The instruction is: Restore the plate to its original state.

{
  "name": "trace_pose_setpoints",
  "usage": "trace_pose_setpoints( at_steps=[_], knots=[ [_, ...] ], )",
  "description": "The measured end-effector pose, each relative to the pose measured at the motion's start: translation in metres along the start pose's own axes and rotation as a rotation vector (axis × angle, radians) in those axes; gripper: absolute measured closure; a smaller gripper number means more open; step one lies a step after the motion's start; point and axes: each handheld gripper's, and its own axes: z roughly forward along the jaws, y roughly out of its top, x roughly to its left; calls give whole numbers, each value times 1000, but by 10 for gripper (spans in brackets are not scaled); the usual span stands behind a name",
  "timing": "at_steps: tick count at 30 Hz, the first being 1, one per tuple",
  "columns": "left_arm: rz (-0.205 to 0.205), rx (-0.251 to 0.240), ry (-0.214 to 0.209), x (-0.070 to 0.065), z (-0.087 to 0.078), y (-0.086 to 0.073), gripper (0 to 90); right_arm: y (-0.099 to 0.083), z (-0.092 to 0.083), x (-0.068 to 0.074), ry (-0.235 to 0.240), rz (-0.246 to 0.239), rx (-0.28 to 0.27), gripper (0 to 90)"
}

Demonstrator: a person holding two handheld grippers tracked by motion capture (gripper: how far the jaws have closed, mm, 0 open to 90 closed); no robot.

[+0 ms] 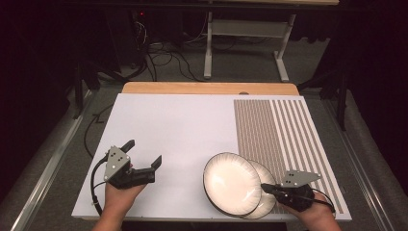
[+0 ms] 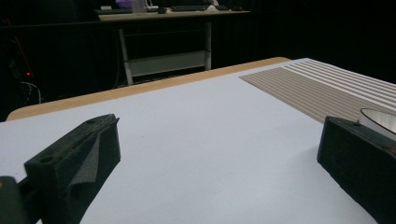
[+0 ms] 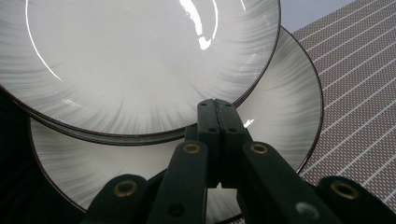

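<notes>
Two white plates with grey streaked rims lie at the front right of the white mat (image 1: 168, 130). The upper plate (image 1: 230, 182) (image 3: 140, 60) overlaps the lower plate (image 1: 263, 171) (image 3: 285, 93) from the left. My right gripper (image 1: 264, 186) (image 3: 217, 105) is shut, its jaws pressed together with nothing seen between them; the tip sits over the lower plate, right at the upper plate's rim. My left gripper (image 1: 144, 152) (image 2: 217, 126) is open above bare mat at the front left, well apart from the plates. A plate's edge (image 2: 380, 119) peeks past its right jaw.
The right part of the mat is brown and white striped (image 1: 279, 130). A wooden table edge (image 1: 192, 88) shows behind the mat. Beyond it are a floor with cables and a white table frame (image 1: 211, 43). Metal rails run along both sides.
</notes>
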Motion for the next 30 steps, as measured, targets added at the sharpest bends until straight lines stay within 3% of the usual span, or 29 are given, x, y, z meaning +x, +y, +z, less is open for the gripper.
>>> trace_pose_setpoints(
  at_steps=[30],
  knots=[
    [-4, 2, -22, 5, 0, -2, 2, 0, -2, 0, -2, 6, -4, 900]
  ],
)
